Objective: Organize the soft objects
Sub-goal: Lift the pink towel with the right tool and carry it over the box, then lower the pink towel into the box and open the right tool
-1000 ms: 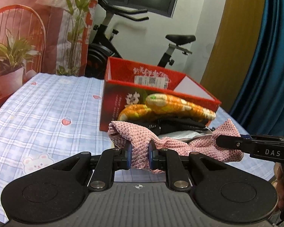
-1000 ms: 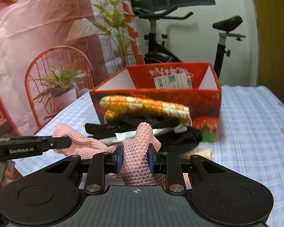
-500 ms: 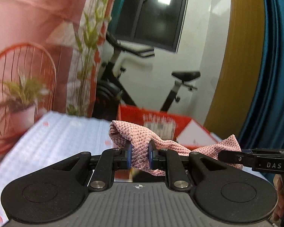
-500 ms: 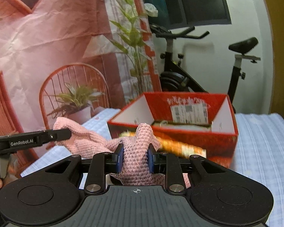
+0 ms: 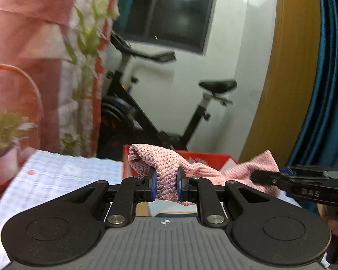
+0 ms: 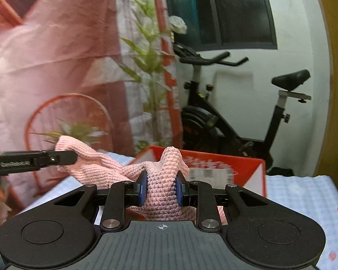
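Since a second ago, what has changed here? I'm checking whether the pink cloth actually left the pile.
The pink knitted cloth has been lifted off the pile of soft things in front of the red box and now hangs in the air between both grippers; that pile has dropped out of view. Unchanged: the left gripper and right gripper stay shut on opposite ends of the cloth.
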Motion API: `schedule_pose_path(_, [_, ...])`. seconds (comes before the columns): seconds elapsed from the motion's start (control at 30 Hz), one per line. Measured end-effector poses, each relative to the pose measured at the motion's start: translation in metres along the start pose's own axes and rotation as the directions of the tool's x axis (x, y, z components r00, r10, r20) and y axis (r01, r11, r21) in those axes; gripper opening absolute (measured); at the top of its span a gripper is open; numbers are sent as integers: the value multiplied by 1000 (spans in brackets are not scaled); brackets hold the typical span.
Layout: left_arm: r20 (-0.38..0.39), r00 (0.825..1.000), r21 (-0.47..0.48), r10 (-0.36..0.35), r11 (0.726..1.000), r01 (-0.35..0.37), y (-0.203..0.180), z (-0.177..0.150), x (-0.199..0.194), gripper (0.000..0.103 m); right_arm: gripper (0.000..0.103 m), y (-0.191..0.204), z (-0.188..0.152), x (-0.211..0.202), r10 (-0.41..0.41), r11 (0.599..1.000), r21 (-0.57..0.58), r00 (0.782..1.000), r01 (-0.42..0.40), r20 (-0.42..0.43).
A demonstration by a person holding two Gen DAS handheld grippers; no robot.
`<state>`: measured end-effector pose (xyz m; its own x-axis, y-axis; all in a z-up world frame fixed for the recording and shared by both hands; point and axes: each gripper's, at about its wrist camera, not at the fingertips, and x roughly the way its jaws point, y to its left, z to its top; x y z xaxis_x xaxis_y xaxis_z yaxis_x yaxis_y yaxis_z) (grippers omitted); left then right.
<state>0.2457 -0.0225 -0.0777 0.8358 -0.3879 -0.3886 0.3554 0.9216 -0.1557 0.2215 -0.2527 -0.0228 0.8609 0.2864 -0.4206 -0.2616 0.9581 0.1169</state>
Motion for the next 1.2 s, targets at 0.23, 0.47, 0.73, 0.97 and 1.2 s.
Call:
schedule_pose_path(0.23, [-156, 988, -16, -15, 1000, 12, 5, 10, 77, 18, 22, -39, 4, 64, -79, 996, 26, 992, 82, -102])
schedule_pose_path(0.47, [-211, 977, 36, 32, 999, -25, 1, 16, 126, 18, 22, -52, 7, 110, -134, 991, -53, 976, 127, -174])
schedule_pose_path(0.73, [-253, 966, 67, 47, 997, -31, 6, 20, 151, 18, 22, -57, 15, 153, -161, 984, -108, 958, 138, -239])
schedule_pose_path(0.97, [-267, 963, 86, 42, 996, -19, 8, 20, 158, 22, 22, -64, 16, 172, -167, 985, -96, 947, 146, -275])
schedule_pose_path(1.2, [-253, 967, 115, 38, 993, -9, 1, 21, 154, 53, 39, -67, 15, 173, -206, 978, -97, 938, 186, -278])
